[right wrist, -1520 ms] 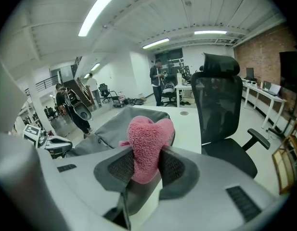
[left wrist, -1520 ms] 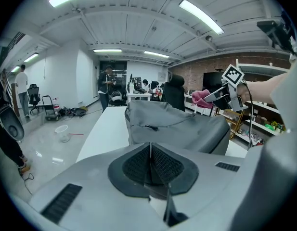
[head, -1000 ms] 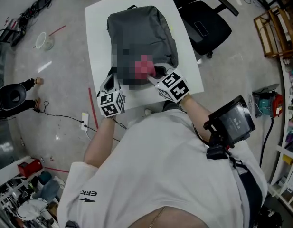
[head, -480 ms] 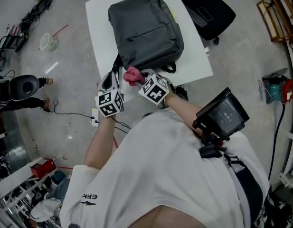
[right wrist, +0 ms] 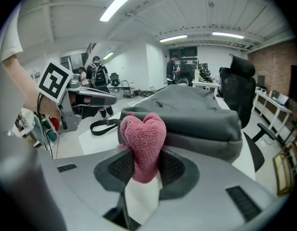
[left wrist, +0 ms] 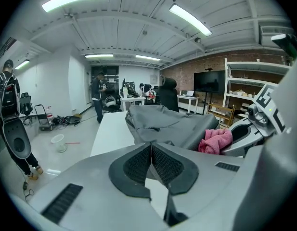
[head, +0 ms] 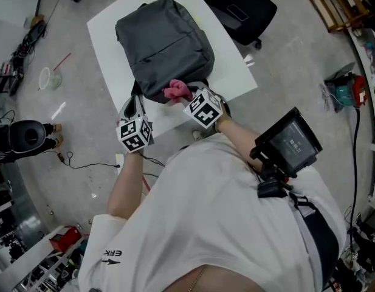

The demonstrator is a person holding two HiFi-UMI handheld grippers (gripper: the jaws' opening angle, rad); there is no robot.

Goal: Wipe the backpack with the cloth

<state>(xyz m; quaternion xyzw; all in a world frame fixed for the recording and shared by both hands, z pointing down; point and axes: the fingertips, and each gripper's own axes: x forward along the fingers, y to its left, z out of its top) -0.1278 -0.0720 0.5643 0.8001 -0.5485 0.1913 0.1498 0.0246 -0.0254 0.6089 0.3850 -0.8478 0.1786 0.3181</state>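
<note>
Over on the left, the person's sleeve (head: pixel 112 252) carries the letters ERK. Next along, the left gripper (left wrist: pixel 151 148) hovers at the near edge of the white table (head: pixel 105 47), jaws pressed together on nothing. The grey backpack (head: pixel 166 41) lies flat on the table. At its near end, the right gripper (right wrist: pixel 145 162) pinches a bunched pink cloth (head: pixel 177 91).
</note>
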